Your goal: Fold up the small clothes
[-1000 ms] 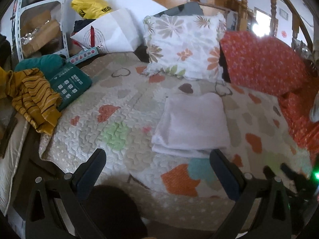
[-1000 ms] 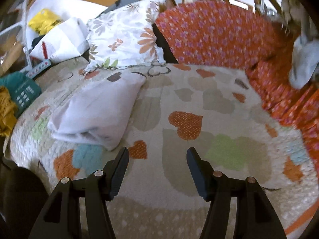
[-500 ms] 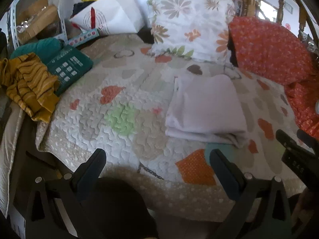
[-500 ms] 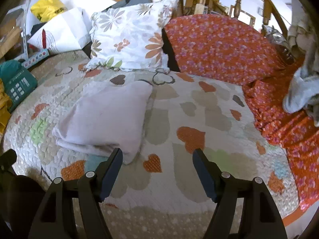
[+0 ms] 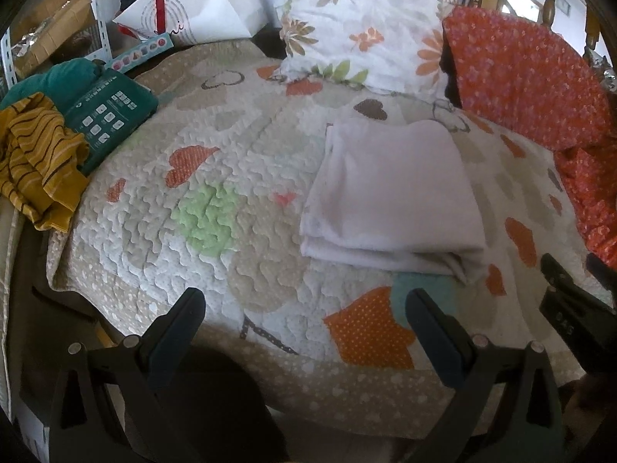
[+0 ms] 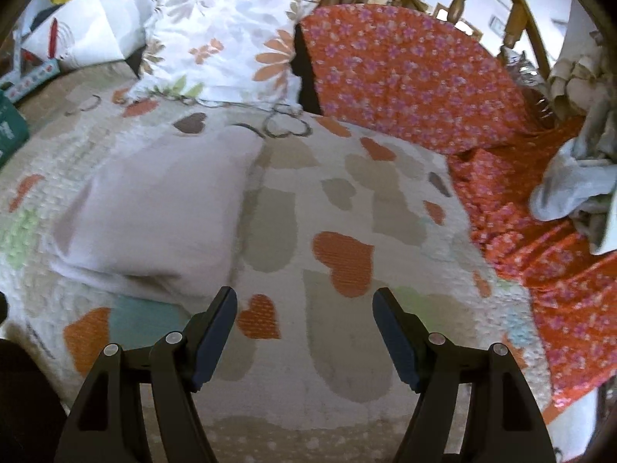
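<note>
1. Left wrist view: the pale folded garment point(image 5: 393, 196) is seen lying flat on the heart-patterned quilt point(image 5: 216, 200), squared into a neat rectangle with stacked layers showing along its near edge.
2. The left gripper point(image 5: 304, 332) is held spread wide with nothing between its fingers, poised over the near edge of the quilt and well short of the garment.
3. The right gripper point(image 6: 304, 332) is likewise seen parted and empty, above bare quilt just to the right of the garment's near corner; no cloth is touched by either tool.
4. This garment is judged to be finished, since it is folded and released. A yellow striped garment point(image 5: 38, 162) is left crumpled at the quilt's left edge, so further folding is probably still to be done.
5. Only in the left wrist view are the striped garment, the teal package point(image 5: 112, 115) beside it and the white paper bag point(image 5: 193, 11) fully shown; the tip of the right gripper is also caught at its right border.
6. Only in the right wrist view is a pale grey bundle of cloth point(image 6: 570, 189) shown on the orange floral cover point(image 6: 416, 77) at the far right; whether it is to be folded cannot be told.
7. The floral pillow point(image 6: 216, 38) is shown in both views.
</note>
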Demonstrator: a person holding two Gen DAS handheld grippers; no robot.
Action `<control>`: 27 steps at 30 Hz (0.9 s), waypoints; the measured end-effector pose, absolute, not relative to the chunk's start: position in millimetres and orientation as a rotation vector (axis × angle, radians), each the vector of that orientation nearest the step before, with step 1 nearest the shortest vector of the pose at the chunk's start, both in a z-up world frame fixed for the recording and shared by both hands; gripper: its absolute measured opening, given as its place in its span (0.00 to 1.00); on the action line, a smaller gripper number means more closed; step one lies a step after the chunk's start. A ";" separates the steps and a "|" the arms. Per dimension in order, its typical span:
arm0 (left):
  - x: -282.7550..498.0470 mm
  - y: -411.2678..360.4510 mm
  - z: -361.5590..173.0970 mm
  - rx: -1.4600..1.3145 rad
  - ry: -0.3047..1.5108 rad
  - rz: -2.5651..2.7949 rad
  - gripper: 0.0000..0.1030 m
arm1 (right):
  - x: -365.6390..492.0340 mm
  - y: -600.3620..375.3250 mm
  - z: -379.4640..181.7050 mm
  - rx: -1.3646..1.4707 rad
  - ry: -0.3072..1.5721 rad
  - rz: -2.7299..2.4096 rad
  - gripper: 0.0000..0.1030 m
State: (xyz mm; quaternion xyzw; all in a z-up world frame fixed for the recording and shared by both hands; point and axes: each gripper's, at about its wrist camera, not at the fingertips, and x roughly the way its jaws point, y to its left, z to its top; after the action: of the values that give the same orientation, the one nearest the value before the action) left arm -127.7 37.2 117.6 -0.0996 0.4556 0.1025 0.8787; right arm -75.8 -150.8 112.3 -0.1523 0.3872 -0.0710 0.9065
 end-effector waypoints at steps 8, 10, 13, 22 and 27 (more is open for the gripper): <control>-128.0 28.0 118.7 -0.201 0.953 0.204 1.00 | -86.6 -162.7 125.4 -0.333 0.770 -0.207 0.77; -128.5 25.3 119.1 -0.198 0.955 0.198 1.00 | -90.5 -164.5 129.4 -0.324 0.765 -0.204 0.78; -129.3 21.7 119.9 -0.192 0.954 0.195 1.00 | -95.1 -165.0 133.7 -0.316 0.758 -0.193 0.80; -130.9 16.2 118.5 -0.179 0.966 0.196 1.00 | -98.2 -165.0 131.7 -0.318 0.780 -0.191 0.82; -131.8 17.7 116.8 -0.185 0.972 0.190 1.00 | -93.8 -164.6 122.1 -0.316 0.841 -0.167 0.83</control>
State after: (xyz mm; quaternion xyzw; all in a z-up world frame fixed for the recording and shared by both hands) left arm -131.8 17.7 116.8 -0.0885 0.4655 0.0912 0.8759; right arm -93.8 -164.6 122.1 -0.1528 0.4061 -0.0804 0.8974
